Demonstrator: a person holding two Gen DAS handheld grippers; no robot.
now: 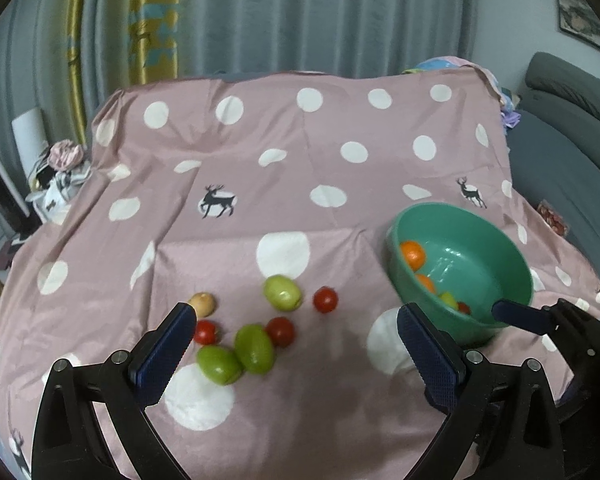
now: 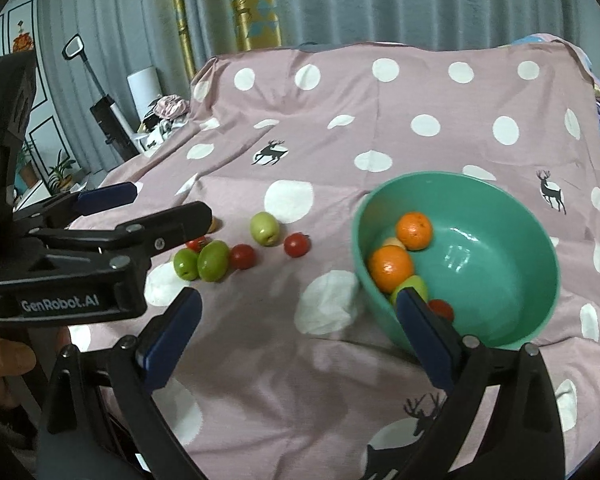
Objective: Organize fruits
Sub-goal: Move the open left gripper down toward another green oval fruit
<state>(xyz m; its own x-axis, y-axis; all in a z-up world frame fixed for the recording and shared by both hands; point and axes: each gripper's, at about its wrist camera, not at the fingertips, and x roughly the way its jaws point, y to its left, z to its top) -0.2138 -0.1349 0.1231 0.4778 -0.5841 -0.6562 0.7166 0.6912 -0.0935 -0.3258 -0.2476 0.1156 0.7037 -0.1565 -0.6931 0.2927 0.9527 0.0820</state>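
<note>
Setting: a table (image 1: 308,168) draped in a pink cloth with white dots and small deer prints, grey curtains (image 1: 300,12) behind it.
Bowl: a green bowl (image 2: 512,216) sits on the cloth at the right side of the spread, tipped a little toward the cameras.
In the bowl: two oranges (image 2: 392,268) lie against the near left wall, one beside the other; a green fruit (image 2: 414,286) and a red tomato (image 2: 442,308) rest just below them, with a pale fruit partly hidden behind the oranges.
Loose fruit: to the left of the bowl and well apart from it, three green fruits (image 1: 254,348), three red tomatoes (image 1: 325,299) and one pale brown fruit (image 1: 202,304) lie scattered in a loose cluster on the cloth; two green fruits touch each other.
Left tool: the left tool (image 1: 296,344) hangs above the loose cluster, its jaws spread wide, nothing between the pads.
Right tool: the right tool (image 2: 300,332) points down at the cloth just in front of the bowl, its jaws spread wide and holding nothing; one pad stands in front of the bowl's near rim.
Person: a hand (image 2: 4,364) shows at the left edge of the right wrist view, under the left tool's black body.
Background: a grey sofa (image 1: 572,128) stands to the right of the table.
</note>
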